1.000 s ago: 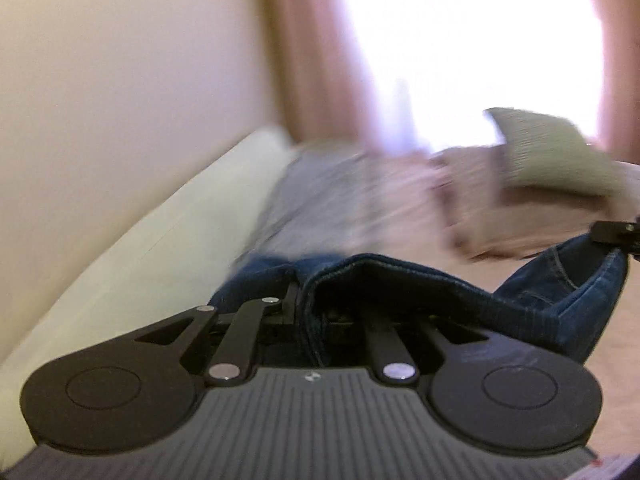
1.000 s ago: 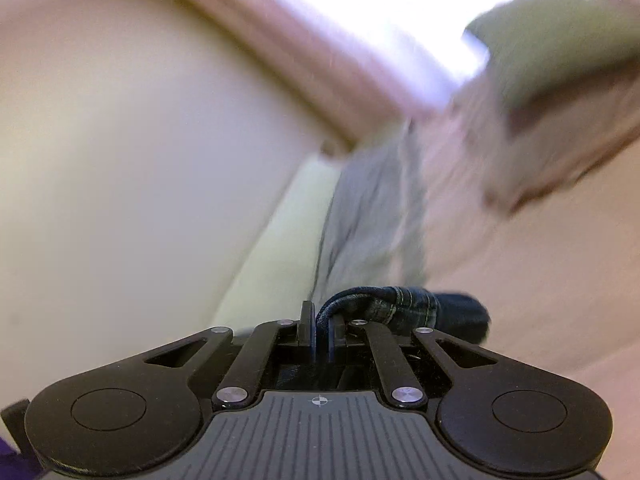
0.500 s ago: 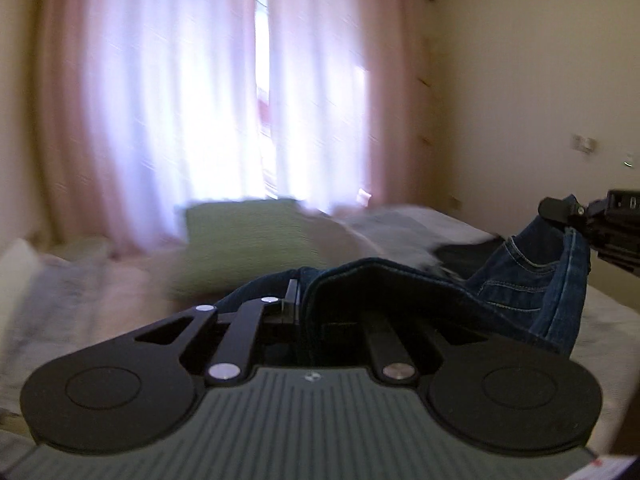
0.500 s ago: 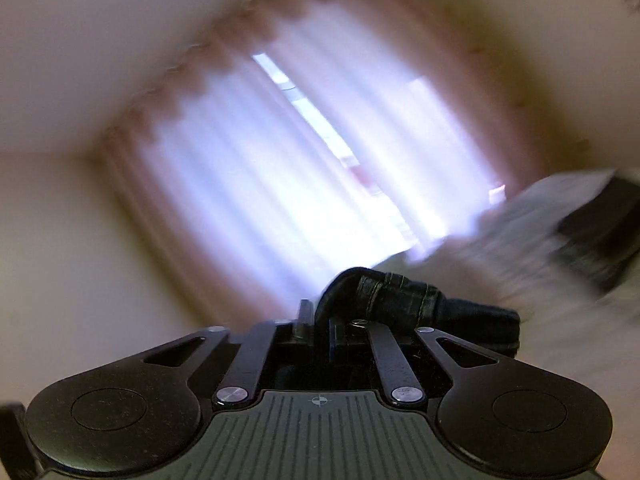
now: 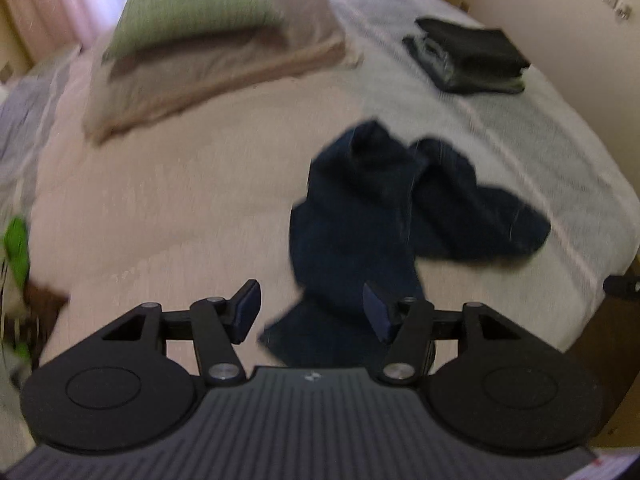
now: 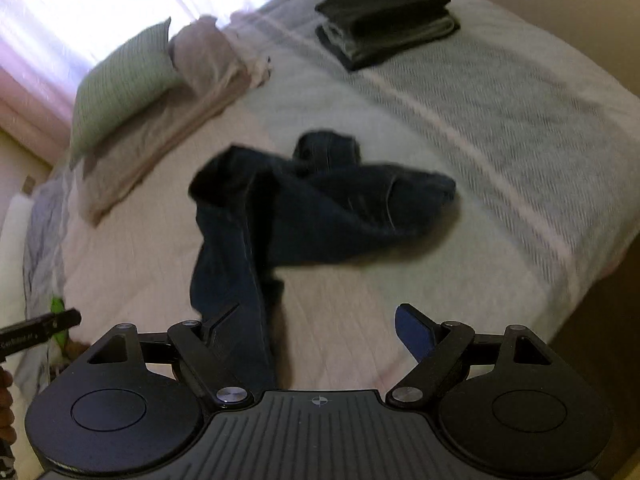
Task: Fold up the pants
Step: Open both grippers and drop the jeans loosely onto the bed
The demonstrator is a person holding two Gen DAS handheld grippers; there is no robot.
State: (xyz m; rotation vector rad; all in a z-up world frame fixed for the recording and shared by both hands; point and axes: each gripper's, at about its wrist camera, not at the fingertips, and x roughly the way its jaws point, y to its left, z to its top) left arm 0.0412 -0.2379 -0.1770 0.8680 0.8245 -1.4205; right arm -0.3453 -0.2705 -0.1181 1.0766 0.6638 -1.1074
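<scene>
While both sets of jaws are opening, the dark blue jeans (image 5: 360, 208) are out of their grip and lie in a loose, crumpled heap on the bed (image 5: 168, 200). At the bottom of the left wrist view, the left gripper (image 5: 314, 312) has its fingers about half spread; the near end of the denim shows in the gap between them, but the pads do not press on it. At the bottom of the right wrist view, the right gripper (image 6: 312, 330) stands wide, with one trouser leg running down past its left finger, apparently untouched. Mid-frame, the legs splay apart, one bunched toward the right. Farther off, a folded dark stack (image 6: 384, 16) sits at the upper right, and a green pillow (image 6: 120, 80) on a folded blanket at the upper left. The step in hand looks like laying the garment out. Next, each gripper would probably need to take a waistband corner or hem and spread the jeans flat before any fold.
</scene>
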